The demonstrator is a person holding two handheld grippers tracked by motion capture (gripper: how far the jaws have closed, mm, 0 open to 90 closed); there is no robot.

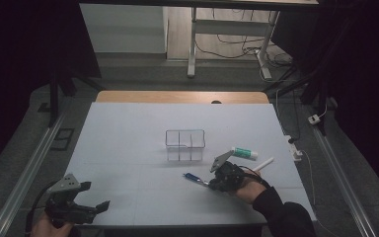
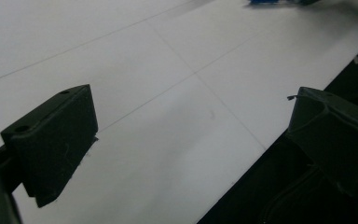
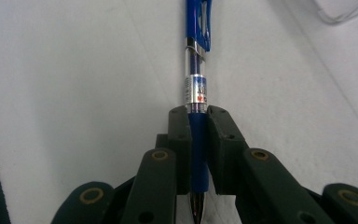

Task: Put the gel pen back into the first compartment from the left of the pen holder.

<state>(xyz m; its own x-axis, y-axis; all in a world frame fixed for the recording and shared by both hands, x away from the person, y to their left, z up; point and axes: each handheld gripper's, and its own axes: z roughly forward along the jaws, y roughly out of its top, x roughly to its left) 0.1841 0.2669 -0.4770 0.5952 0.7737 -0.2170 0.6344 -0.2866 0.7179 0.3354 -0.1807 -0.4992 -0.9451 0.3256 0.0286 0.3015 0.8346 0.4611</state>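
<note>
A blue pen (image 3: 196,70) lies on the white table, and my right gripper (image 3: 198,119) is shut on its blue grip section. From above, the pen (image 1: 192,177) sticks out leftward from the right gripper (image 1: 211,183), just in front of a clear divided organiser box (image 1: 185,145). A white tube with a green cap (image 1: 244,153) and a white marker-like stick (image 1: 263,164) lie to the right of the box. My left gripper (image 1: 98,205) stands open near the table's front left edge with nothing between its jaws; its fingers (image 2: 56,140) hover over bare table.
The white tabletop (image 1: 128,128) has a wooden strip at its far edge. Metal rails run along both sides of the table. A desk frame with cables stands on the floor beyond. A power adapter (image 1: 295,149) sits at the table's right edge.
</note>
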